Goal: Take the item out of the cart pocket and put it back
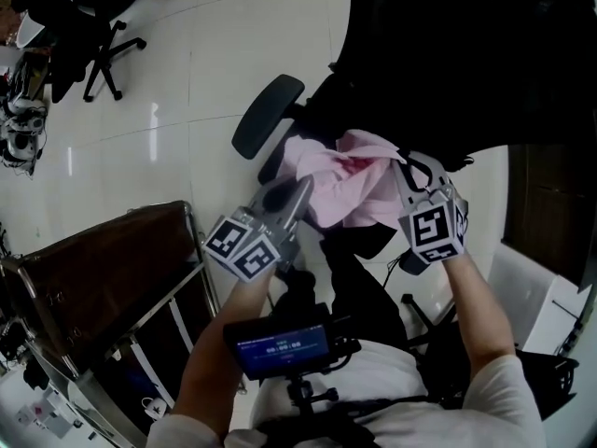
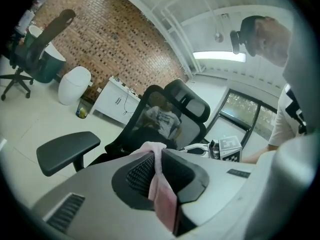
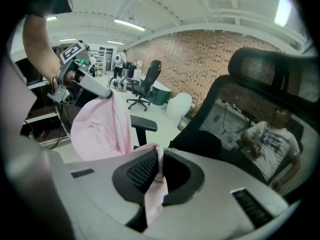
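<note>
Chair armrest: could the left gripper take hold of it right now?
Probably not yet. The left gripper has its jaws shut on the pink cloth, which the right gripper also pinches. Nothing stands between it and the armrest, but it would have to let go first.

1. A black office chair [image 2: 190, 104] with a mesh back and a headrest stands on the pale tiled floor [image 1: 187, 73]. One padded armrest [image 2: 69, 151] juts out at its side.
2. A seated person in a striped shirt [image 3: 270, 139] shows through the mesh.
3. A second black swivel chair [image 1: 98, 26] stands on the floor near the head view's top left corner.
4. A brick wall [image 2: 125, 39] runs along the floor's far edge. A white rounded container [image 2: 74, 85] and a low white cabinet [image 2: 116, 101] stand at its foot, side by side.
5. Strip lights [image 3: 129, 24] glow on the white ceiling.
6. A small lit screen [image 1: 283, 346] on a black mount sits at the head view's bottom edge.
7. Far across the floor a standing person [image 3: 119, 60] is too small to make out further.
</note>
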